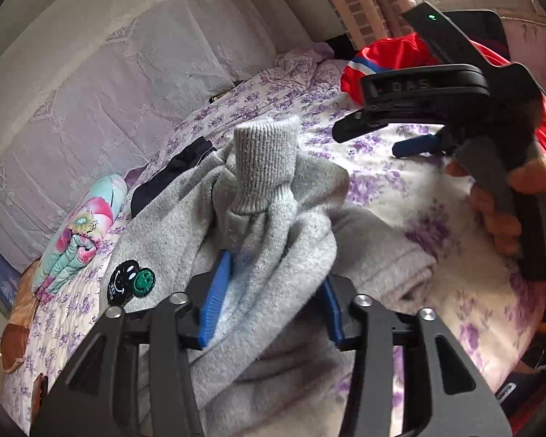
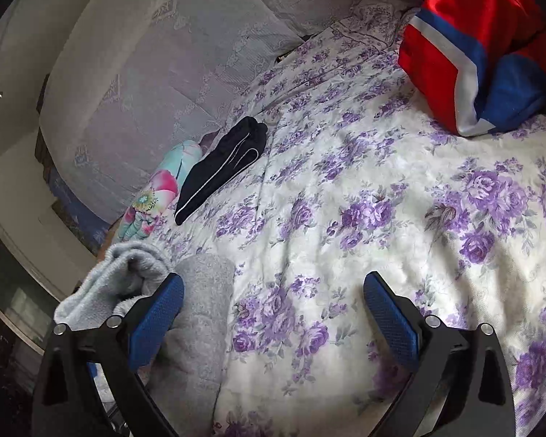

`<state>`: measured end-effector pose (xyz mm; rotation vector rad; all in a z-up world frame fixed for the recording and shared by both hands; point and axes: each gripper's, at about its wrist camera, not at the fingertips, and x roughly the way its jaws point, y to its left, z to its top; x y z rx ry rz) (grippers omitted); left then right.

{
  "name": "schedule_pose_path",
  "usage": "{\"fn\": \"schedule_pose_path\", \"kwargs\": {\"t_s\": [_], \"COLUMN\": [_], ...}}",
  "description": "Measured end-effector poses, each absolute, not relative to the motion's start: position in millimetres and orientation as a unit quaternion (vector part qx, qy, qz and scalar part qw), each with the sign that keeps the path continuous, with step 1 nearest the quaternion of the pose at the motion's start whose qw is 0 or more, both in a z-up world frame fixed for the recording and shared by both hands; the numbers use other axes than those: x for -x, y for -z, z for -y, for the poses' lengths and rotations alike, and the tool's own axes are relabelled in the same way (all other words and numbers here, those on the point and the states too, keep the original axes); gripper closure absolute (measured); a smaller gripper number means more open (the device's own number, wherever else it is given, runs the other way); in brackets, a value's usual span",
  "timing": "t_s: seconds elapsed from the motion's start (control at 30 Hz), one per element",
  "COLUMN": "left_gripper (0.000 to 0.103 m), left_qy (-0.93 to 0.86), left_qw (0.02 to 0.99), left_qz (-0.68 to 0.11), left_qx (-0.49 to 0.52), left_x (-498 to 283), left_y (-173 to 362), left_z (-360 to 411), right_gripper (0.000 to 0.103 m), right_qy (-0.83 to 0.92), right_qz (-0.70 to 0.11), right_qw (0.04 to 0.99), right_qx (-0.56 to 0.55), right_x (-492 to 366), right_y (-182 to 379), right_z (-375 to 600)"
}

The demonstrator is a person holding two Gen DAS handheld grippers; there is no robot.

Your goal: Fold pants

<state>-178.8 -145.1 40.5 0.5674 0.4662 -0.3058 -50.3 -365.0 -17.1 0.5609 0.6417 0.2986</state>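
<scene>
The grey fleece pants [image 1: 265, 225] lie bunched on the floral bedspread [image 1: 418, 196]. A ribbed leg cuff [image 1: 264, 167] stands up from the bunch, and smiley patches [image 1: 129, 280] show on the left. My left gripper [image 1: 273, 291] is shut on a thick fold of the pants and lifts it. My right gripper [image 2: 273, 309] is open and empty above the bedspread [image 2: 345, 218], with part of the grey pants [image 2: 200, 309] beside its left finger. The right gripper also shows in the left wrist view [image 1: 418, 142], held by a hand, to the right of the pants.
Folded dark pants [image 2: 222, 167] with a white stripe and a floral folded cloth [image 2: 153, 196] lie at the bed's left edge by the padded headboard [image 2: 145, 73]. A red, white and blue garment [image 2: 473, 58] lies at the far right.
</scene>
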Motion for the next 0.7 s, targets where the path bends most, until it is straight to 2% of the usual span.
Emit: {"fn": "schedule_pose_path", "kwargs": {"t_s": [0.03,0.07,0.27,0.4,0.5,0.57,0.63,0.67,0.7], "left_gripper": [0.014,0.005,0.004,0.004,0.004,0.005,0.005,0.005,0.005], "left_qy": [0.154,0.165,0.171,0.130,0.125,0.135,0.153,0.154,0.146], "left_qw": [0.924,0.926,0.940,0.963,0.964,0.950,0.916,0.906,0.918], "left_qz": [-0.220,-0.212,-0.201,-0.190,-0.219,-0.269,-0.352,-0.370,-0.336], "left_qx": [-0.273,-0.265,-0.215,-0.139,-0.085,-0.083,-0.120,-0.139,-0.150], "left_x": [187,195,205,173,135,107,87,88,103], "left_y": [-44,-49,-84,-125,-141,-129,-87,-61,-45], "left_z": [140,133,98,77,73,84,108,118,123], "right_gripper": [0.003,0.003,0.003,0.003,0.003,0.003,0.003,0.003,0.003], "right_qy": [-0.145,-0.146,-0.146,-0.142,-0.141,-0.141,-0.142,-0.141,-0.142], "right_qz": [-0.312,-0.313,-0.313,-0.317,-0.319,-0.319,-0.319,-0.319,-0.319], "right_qw": [0.901,0.901,0.899,0.900,0.900,0.899,0.899,0.899,0.899], "right_qx": [-0.264,-0.262,-0.270,-0.264,-0.263,-0.263,-0.263,-0.263,-0.264], "right_x": [50,50,52,53,52,51,52,52,52], "right_y": [17,17,19,18,18,18,18,18,18], "right_z": [364,362,366,364,364,364,363,363,363]}}
